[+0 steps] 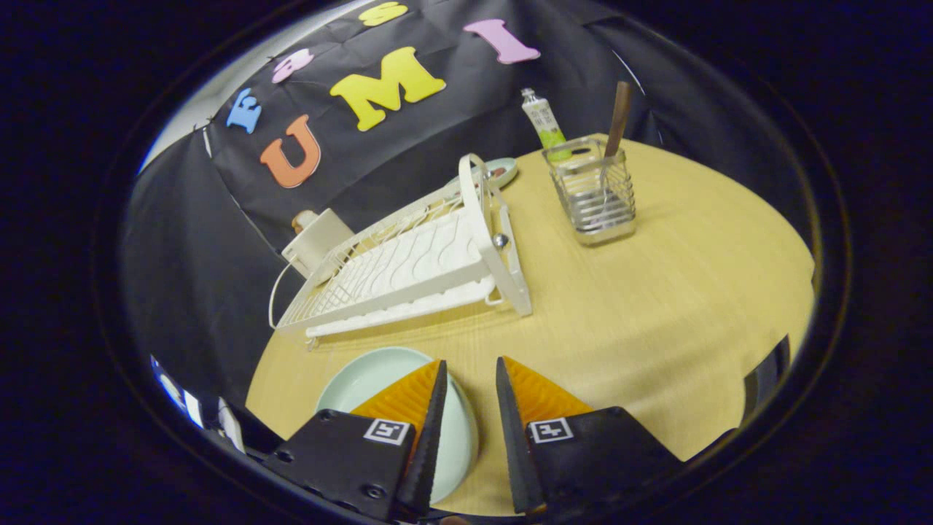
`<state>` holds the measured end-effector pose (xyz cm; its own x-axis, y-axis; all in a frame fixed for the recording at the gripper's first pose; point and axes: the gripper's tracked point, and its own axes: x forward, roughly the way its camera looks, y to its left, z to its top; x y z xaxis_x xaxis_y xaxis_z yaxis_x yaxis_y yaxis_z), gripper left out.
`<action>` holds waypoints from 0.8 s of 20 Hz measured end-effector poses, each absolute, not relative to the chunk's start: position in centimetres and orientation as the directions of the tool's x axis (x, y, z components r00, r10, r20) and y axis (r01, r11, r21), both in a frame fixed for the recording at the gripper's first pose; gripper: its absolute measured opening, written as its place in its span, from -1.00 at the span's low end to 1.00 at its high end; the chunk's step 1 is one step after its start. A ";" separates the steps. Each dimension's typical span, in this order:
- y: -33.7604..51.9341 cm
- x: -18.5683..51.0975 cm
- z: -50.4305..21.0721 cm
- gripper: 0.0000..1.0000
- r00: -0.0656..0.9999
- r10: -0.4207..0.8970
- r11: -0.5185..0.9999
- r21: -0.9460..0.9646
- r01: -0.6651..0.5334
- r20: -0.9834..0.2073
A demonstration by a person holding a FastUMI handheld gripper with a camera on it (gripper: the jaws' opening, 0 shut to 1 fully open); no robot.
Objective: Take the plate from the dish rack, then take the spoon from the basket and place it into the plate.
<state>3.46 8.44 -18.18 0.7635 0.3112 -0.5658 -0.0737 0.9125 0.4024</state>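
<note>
A pale green plate (364, 379) lies flat on the wooden table (656, 306), in front of the white dish rack (415, 270). My gripper (470, 361) hovers over the plate's right rim. It is open by a narrow gap and holds nothing; its left finger covers part of the plate. The spoon's brown handle (619, 109) sticks up out of the wire basket (594, 193), which stands far beyond the fingers, to the right of the rack. The spoon's bowl is hidden inside the basket.
A white and green tube (543, 120) leans in the basket beside the spoon. A small dish (503, 171) lies behind the rack. A white box-like object (317, 237) sits at the rack's far left. Bare table stretches between the plate and the basket.
</note>
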 end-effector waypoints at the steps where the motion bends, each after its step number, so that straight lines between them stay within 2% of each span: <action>1: 7.4 3.7 -17.1 0.00 0.800 0.273 0.931 0.357 -0.079 -0.535; 3: 5.4 3.7 -14.9 0.28 0.865 0.191 0.964 0.256 -0.076 -0.464; 4: 4.2 3.7 -13.8 0.54 0.891 0.153 0.975 0.211 -0.066 -0.427; 8: 0.4 3.8 -10.5 0.99 0.952 0.050 0.991 0.131 -0.011 -0.301; 16: -5.8 10.5 -7.9 1.00 0.976 -0.041 0.986 0.149 0.074 -0.215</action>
